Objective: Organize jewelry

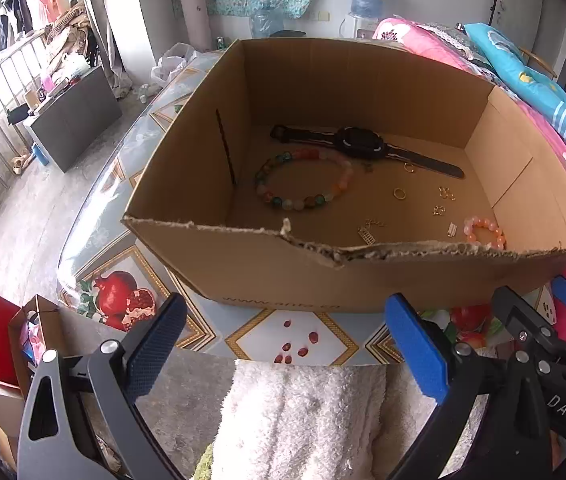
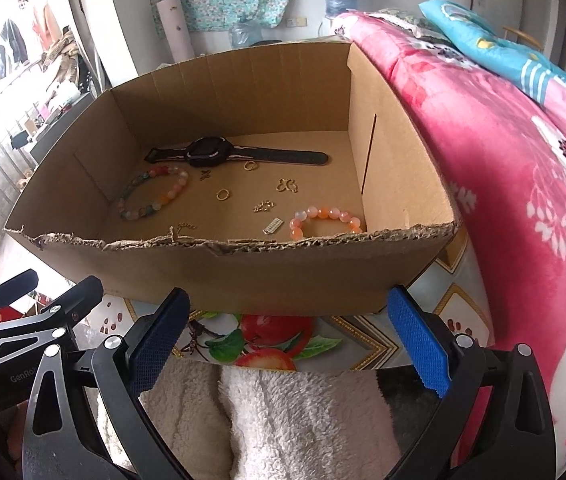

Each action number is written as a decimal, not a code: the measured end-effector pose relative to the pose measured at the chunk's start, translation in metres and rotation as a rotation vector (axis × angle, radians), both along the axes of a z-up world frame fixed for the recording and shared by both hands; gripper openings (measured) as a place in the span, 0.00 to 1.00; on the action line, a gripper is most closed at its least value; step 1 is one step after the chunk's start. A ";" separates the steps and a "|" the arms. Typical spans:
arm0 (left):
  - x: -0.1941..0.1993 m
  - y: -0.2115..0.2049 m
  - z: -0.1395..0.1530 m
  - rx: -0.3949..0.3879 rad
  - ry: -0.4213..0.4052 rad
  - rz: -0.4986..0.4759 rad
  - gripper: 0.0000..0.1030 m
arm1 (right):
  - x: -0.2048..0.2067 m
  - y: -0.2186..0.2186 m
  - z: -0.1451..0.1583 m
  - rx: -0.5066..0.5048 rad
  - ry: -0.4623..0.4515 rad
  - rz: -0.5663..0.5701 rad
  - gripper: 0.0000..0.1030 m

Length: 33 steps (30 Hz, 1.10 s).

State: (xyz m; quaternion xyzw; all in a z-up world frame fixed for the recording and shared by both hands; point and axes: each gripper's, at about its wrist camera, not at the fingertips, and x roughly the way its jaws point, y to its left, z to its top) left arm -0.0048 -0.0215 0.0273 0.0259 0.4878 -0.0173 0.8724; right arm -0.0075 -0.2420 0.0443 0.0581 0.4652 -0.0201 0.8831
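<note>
Right gripper [image 2: 289, 340], jaws apart and empty like the left gripper [image 1: 287, 344], hovers nearest the orange bracelet [image 2: 325, 220] in the box's [image 2: 283, 272] near-right corner.

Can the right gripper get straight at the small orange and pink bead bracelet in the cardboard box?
Probably yes: the right gripper is open and empty, the box is topless, and the bracelet lies uncovered, though the torn front wall must be cleared.

I see the box [image 2: 243, 272] on the table [image 2: 363, 336], a watch [image 2: 219, 154] at its back, the large bracelet [image 2: 155, 196] before it at left, the small bracelet [image 2: 323, 220] near right, and what may be rings [image 2: 222, 194] between.
</note>
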 end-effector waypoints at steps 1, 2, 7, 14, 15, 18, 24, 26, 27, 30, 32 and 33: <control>0.000 0.000 0.000 0.001 -0.001 0.000 0.94 | 0.000 0.000 0.000 0.000 0.000 -0.001 0.92; 0.000 -0.001 0.000 0.003 -0.003 0.000 0.94 | 0.000 0.000 0.000 0.000 0.001 -0.002 0.92; 0.001 -0.002 0.000 0.006 -0.001 0.001 0.94 | 0.001 -0.001 -0.001 -0.006 0.004 -0.002 0.92; 0.001 -0.003 -0.001 0.007 0.004 0.003 0.94 | 0.000 -0.001 -0.002 -0.011 0.009 -0.002 0.92; 0.001 -0.003 -0.002 0.006 0.005 0.003 0.94 | 0.000 -0.001 -0.002 -0.011 0.010 -0.002 0.92; 0.001 -0.003 -0.003 0.006 0.008 0.005 0.94 | 0.001 0.000 -0.002 -0.014 0.014 -0.003 0.92; 0.002 -0.002 -0.005 0.005 0.016 0.006 0.94 | 0.001 0.001 -0.003 -0.016 0.025 -0.006 0.92; 0.002 -0.002 -0.006 0.006 0.018 0.006 0.94 | 0.001 0.001 -0.004 -0.014 0.030 -0.006 0.92; 0.003 -0.002 -0.006 0.005 0.019 0.006 0.94 | 0.001 0.000 -0.004 -0.013 0.032 -0.007 0.92; 0.003 -0.002 -0.006 0.005 0.022 0.007 0.94 | 0.001 0.001 -0.005 -0.013 0.035 -0.008 0.92; 0.003 -0.002 -0.006 0.005 0.023 0.007 0.94 | 0.001 0.000 -0.005 -0.014 0.036 -0.008 0.92; 0.003 -0.002 -0.006 0.005 0.025 0.007 0.94 | 0.001 0.001 -0.005 -0.014 0.038 -0.009 0.92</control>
